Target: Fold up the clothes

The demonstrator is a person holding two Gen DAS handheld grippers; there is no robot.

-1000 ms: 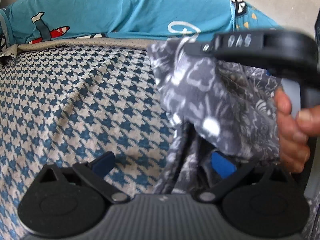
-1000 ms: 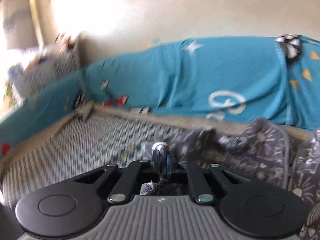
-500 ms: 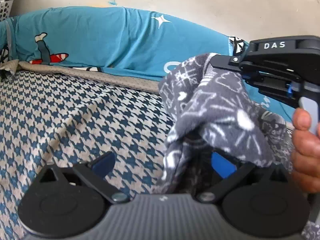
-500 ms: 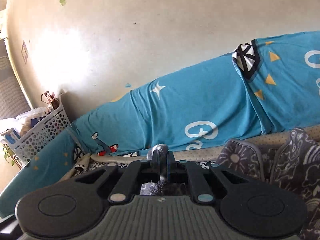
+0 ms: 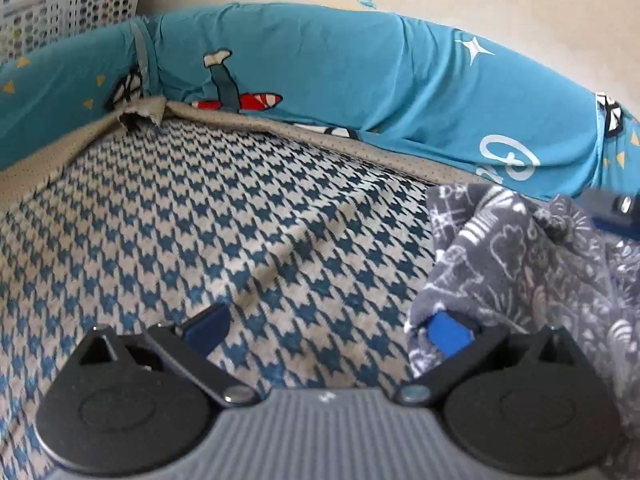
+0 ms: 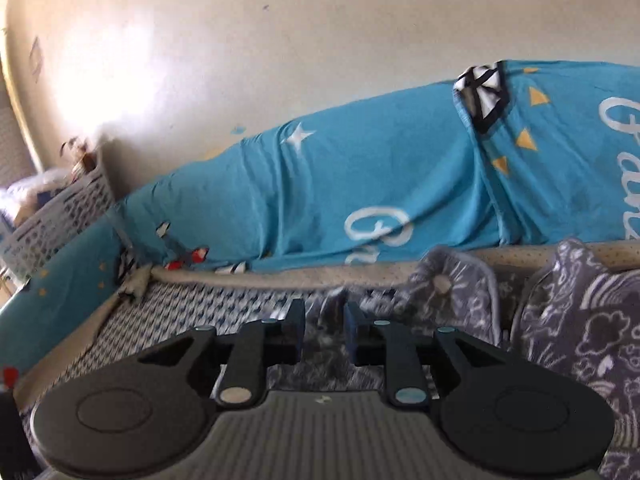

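A grey garment with white doodle print (image 5: 516, 264) lies bunched on the houndstooth bed cover at the right. My left gripper (image 5: 326, 328) is open wide just above the cover. An edge of the garment drapes over its right fingertip (image 5: 448, 330), and its left one is bare. A part of my right gripper (image 5: 612, 208) shows at the far right edge, against the cloth. In the right wrist view my right gripper (image 6: 324, 328) is open by a narrow gap, with blurred grey cloth (image 6: 580, 340) lying between and beyond the fingers.
The blue-and-white houndstooth cover (image 5: 220, 232) stretches left and ahead. Teal padded bumpers (image 5: 360, 80) line the back and left sides under a pale wall. A white perforated basket (image 5: 72, 12) stands beyond the left corner.
My right gripper was shut on a fold of the garment and its fingers have now parted. The garment has come down from its raised position onto the bed. The left view has swung left.
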